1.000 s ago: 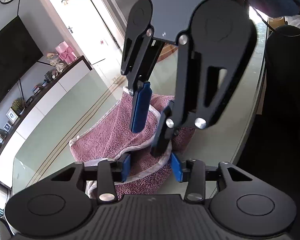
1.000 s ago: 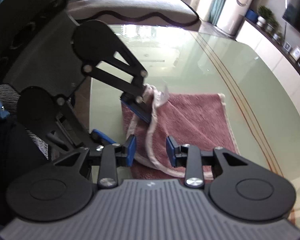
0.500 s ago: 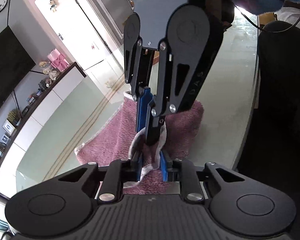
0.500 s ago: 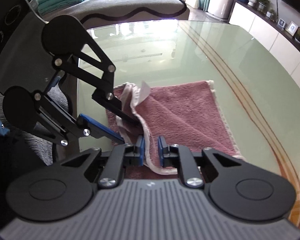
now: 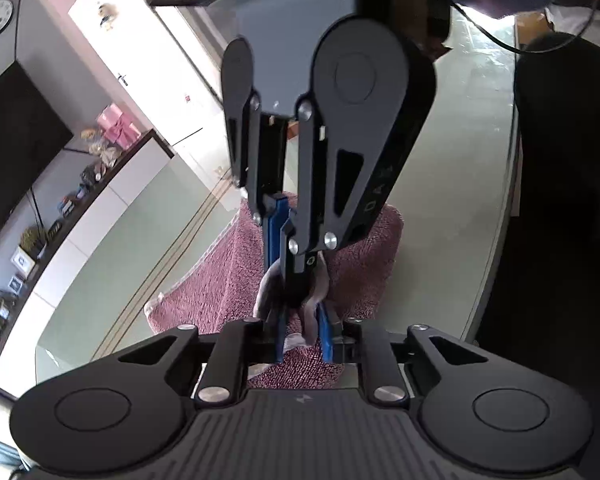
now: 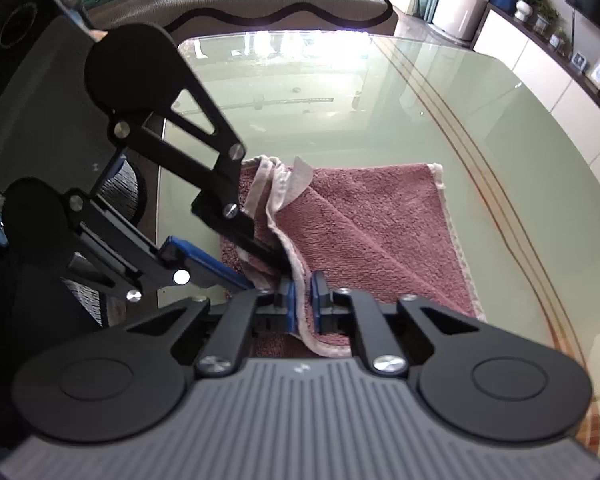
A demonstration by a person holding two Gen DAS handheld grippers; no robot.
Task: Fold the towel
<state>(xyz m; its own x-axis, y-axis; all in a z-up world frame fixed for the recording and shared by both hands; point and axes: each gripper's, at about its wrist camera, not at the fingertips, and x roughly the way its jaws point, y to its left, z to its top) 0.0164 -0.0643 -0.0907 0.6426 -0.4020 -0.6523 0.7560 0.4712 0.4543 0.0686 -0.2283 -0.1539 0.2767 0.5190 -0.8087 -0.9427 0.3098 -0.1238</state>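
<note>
The dusty-pink terry towel with a pale hemmed border (image 6: 380,232) lies on the pale green glass counter (image 6: 380,92), most of it flat, with its near edge bunched up where both tools meet it. The step in hand looks like the pick-up of that near edge, ahead of the first fold.

In the right wrist view, the right tool (image 6: 303,300) sits at about six o'clock of the towel. Its blue pads (image 6: 289,300) have come together on the pale hem, which runs up between them, so it grips the towel's border. The left tool (image 6: 256,256) reaches in from nine o'clock, its tips buried in the bunched cloth just beside the right tool.

In the left wrist view, the left tool (image 5: 302,332) has its jaws closing, with a fold of the towel (image 5: 220,288) standing between the blue pads (image 5: 324,336); the cloth fills the gap and looks pinched. The right tool (image 5: 296,280) comes down from twelve o'clock, right above that bunch.

The two grips sit almost touching, so the next move probably calls for drawing them apart along the hem, then lifting the edge and carrying it toward twelve o'clock onto the far edge. The risk, as I judge it, is a thin hem slipping out.
</note>
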